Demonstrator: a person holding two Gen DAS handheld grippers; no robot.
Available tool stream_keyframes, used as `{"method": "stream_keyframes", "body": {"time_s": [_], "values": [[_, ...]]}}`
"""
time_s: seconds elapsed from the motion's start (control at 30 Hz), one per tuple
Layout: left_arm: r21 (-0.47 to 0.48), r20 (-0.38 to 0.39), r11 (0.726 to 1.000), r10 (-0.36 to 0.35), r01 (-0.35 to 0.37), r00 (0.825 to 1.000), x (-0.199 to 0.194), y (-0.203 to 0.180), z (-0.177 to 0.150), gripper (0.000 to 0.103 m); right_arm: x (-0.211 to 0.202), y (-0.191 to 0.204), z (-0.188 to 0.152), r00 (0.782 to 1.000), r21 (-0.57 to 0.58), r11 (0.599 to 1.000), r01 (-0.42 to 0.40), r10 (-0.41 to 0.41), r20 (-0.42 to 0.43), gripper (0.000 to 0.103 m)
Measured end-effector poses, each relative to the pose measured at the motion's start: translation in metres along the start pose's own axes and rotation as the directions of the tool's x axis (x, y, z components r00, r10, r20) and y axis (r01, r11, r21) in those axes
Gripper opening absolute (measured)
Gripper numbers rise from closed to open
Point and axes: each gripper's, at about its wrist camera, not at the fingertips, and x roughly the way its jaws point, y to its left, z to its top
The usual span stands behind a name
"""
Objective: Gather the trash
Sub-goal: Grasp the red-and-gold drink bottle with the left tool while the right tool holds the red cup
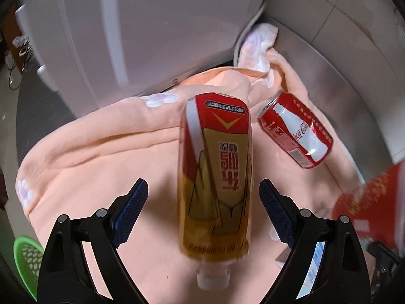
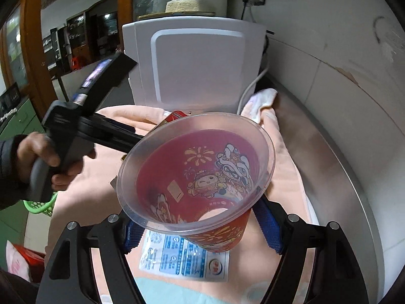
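Note:
A plastic bottle with a red and gold label point(image 1: 215, 177) lies on the peach blanket point(image 1: 101, 157), cap toward me, between the spread fingers of my open left gripper point(image 1: 203, 192); the pads point(image 1: 134, 202) stand apart from it. A red Coca-Cola can point(image 1: 296, 129) lies on its side to the right. My right gripper point(image 2: 200, 223) is shut on a red plastic cup with cartoon prints point(image 2: 197, 174), held above the blanket, mouth toward the camera. The cup also shows blurred at the right edge of the left wrist view point(image 1: 367, 202).
A white appliance point(image 2: 192, 63) stands at the back of the blanket. A printed plastic wrapper point(image 2: 182, 258) lies under the cup. A green basket point(image 1: 27, 261) is at the lower left. A tiled wall point(image 2: 341, 50) and metal ledge point(image 2: 329, 164) run along the right.

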Motion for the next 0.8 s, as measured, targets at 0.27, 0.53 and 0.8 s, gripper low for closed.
{"method": "stream_keyframes", "body": {"time_s": [0.27, 0.53, 0.8], "values": [[0.008, -0.017, 0.999, -0.036, 0.036, 0.999, 0.017, -0.004, 0.006, 0.068, -0.008, 0.001, -0.009, 1.000, 0.057, 0.998, -0.021, 0.020, 0.007, 0.073], [0.007, 0.029, 0.998, -0.055, 0.055, 0.998, -0.010, 0.001, -0.009, 0.065, -0.017, 0.016, -0.016, 0.998, 0.072, 0.996, -0.056, 0.055, 0.018, 0.073], [-0.060, 0.117, 0.995, -0.077, 0.085, 0.990, -0.074, 0.035, -0.050, 0.064, -0.028, 0.046, -0.019, 0.994, 0.060, 0.992, -0.108, 0.106, 0.040, 0.073]]}}
